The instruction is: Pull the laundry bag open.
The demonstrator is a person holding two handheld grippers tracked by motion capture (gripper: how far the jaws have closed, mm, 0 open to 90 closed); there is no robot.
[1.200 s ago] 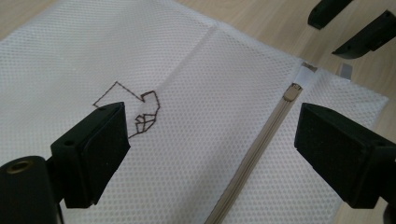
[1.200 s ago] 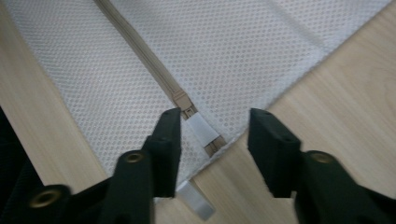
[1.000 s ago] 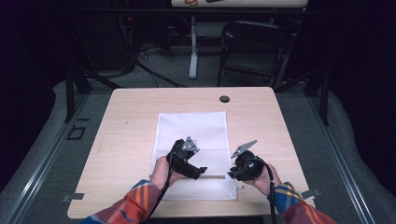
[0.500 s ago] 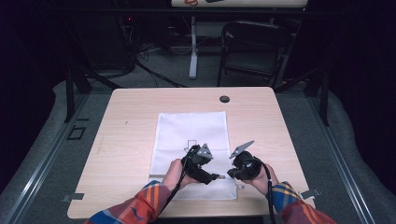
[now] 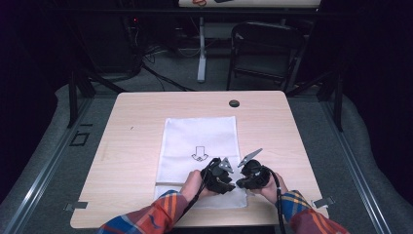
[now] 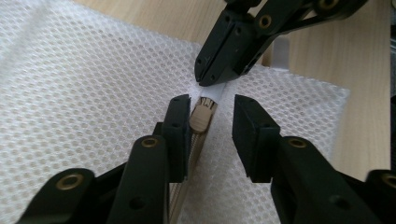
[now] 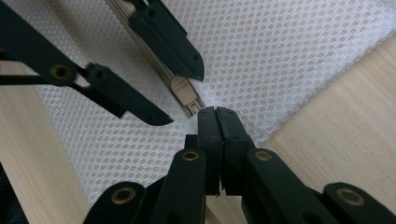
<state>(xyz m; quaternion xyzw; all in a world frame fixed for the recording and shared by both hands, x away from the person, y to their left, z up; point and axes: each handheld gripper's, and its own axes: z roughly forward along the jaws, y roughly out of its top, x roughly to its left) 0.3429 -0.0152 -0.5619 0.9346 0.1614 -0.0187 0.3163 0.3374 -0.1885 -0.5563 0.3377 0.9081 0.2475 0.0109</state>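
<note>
From the high view, a white mesh bag [image 5: 200, 158] lay flat on the pale wooden table [image 5: 131, 146], a rectangle with a small black arrow printed near its middle. Both hands met at the bag's near edge, the sleeves in orange-and-blue plaid. The left gripper [image 5: 220, 176] and the right gripper [image 5: 249, 176] sat just beside each other there, matte black, each topped by a grey three-cornered plate. A small dark round cap [image 5: 234, 103] was set in the table near its far edge.

In the left gripper view, the bag's fabric was a fine honeycomb net, soft and slightly puckered. The left gripper [image 6: 211, 123] had its two blocky black jaws partly apart; they had just been closing, with the beige zipper pull [image 6: 201, 117] between them, close against the left jaw and clear of the right one. The zipper's ribbed tan tape ran back under that jaw. The right gripper [image 6: 211, 80] came down from above, its tip on the mesh just past the pull.

In the right gripper view, the right gripper [image 7: 215, 111] had its jaws pressed together, pinching the white mesh right at the end of the zipper. The smooth, rounded plastic pull [image 7: 186, 95] lay just ahead of them, between the pointed jaws of the left gripper [image 7: 180, 93].
</note>
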